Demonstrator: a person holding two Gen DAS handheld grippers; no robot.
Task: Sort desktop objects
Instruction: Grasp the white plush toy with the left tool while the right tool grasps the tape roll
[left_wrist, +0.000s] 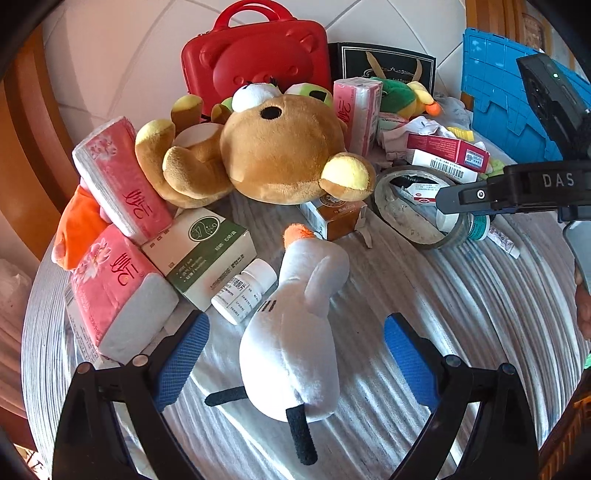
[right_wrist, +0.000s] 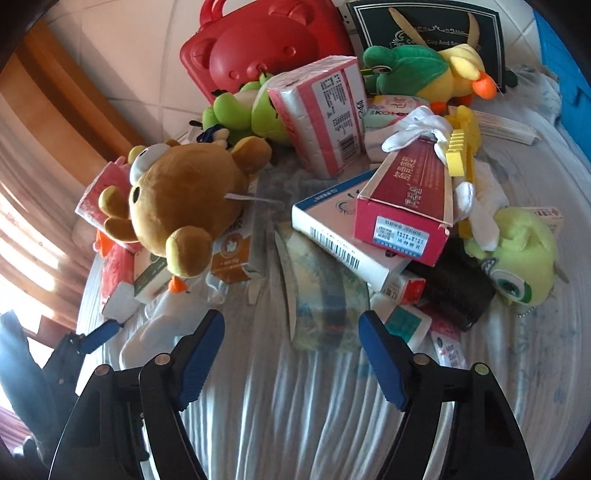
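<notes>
Both grippers hang over the cluttered table with pads spread. Left gripper (left_wrist: 295, 354) straddles the white plush goose (left_wrist: 295, 332) at lower centre of its view, its 2 pads clear of the toy's sides. Right gripper (right_wrist: 291, 354) stands apart around the tape roll (right_wrist: 325, 302), not touching it. Behind, the brown bear (left_wrist: 280, 155) lies before the red case (left_wrist: 258, 55).

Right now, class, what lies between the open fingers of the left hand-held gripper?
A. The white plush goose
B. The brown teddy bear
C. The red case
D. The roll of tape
A: the white plush goose lies between the left hand-held gripper fingers, untouched by either.
</notes>
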